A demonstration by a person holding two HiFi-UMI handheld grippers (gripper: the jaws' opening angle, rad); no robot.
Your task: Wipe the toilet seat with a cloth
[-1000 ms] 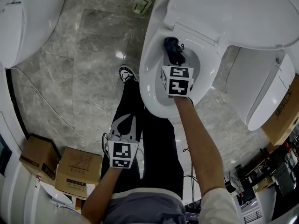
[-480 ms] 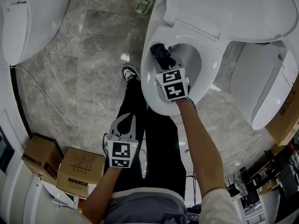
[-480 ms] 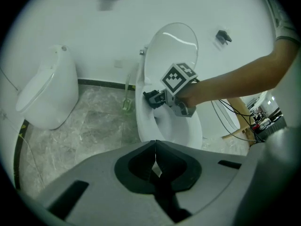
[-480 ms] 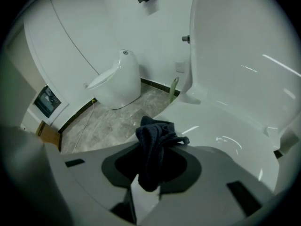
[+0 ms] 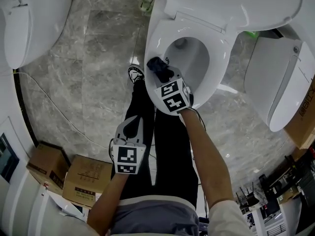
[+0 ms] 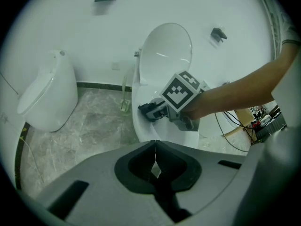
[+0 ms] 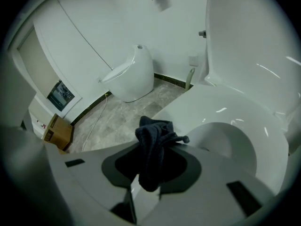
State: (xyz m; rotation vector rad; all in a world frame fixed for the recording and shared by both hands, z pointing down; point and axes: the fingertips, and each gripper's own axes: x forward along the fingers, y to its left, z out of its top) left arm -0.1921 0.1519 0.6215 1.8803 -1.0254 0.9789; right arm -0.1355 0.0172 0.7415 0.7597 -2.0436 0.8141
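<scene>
right arm stretched forward, my right gripper [image 5: 163,76] tilted down, jaws clamped on dark cloth [image 7: 152,142] at toilet seat [image 5: 222,63] front-left rim — contact probable, unclear | my left gripper [image 6: 155,166] jaws pressed together, empty, above my thigh [image 5: 140,107] | grey marble floor [image 5: 93,58], cardboard boxes [image 5: 83,178] | only right gripper view shows cloth bunched between jaws

left gripper [image 5: 132,126]: jaws together, arm bent, pointing down | right gripper [image 5: 162,75]: jaws clamped, arm outstretched

One cloth [image 5: 156,66], two tongs [image 6: 155,149] [image 7: 149,173], two floor boxes [image 5: 44,164] [image 5: 86,178] at left
</scene>
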